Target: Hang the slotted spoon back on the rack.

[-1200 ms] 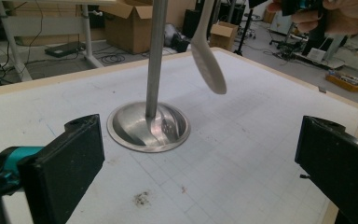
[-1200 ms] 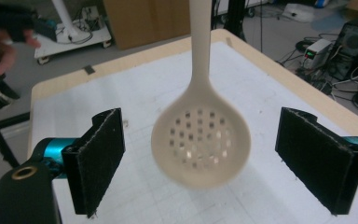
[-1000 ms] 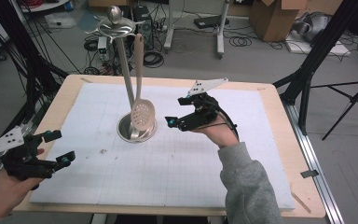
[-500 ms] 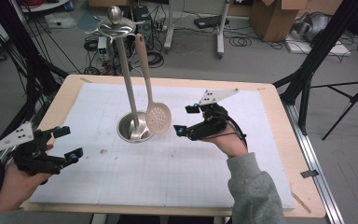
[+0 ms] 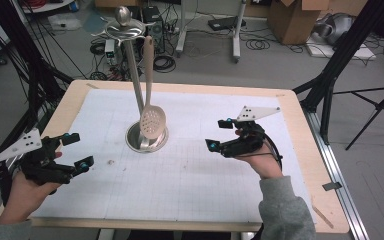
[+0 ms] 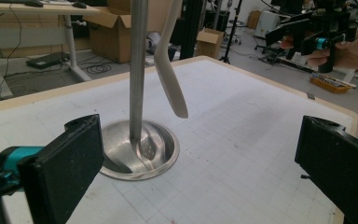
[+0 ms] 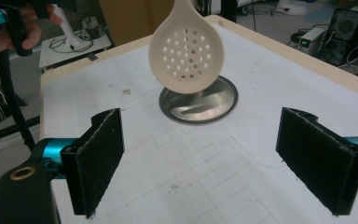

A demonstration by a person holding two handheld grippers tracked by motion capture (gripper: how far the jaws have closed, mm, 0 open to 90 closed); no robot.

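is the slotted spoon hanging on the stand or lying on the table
Hanging. The slotted spoon dangles from the top of the stand, its perforated bowl clear above the round metal base; both grippers are open and apart from it.

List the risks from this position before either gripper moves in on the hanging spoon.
1. The slotted spoon hangs free from the stand, tilted off the pole; a nudge could set it swinging or unhook it.
2. The right gripper is open and faces the spoon's flat bowl; a broadside pinch may slip.
3. The stand is tall on a small round base; a sideways pull might tip it.

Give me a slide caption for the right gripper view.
Open right claw faces a perforated skimmer hanging above the round steel stand base.
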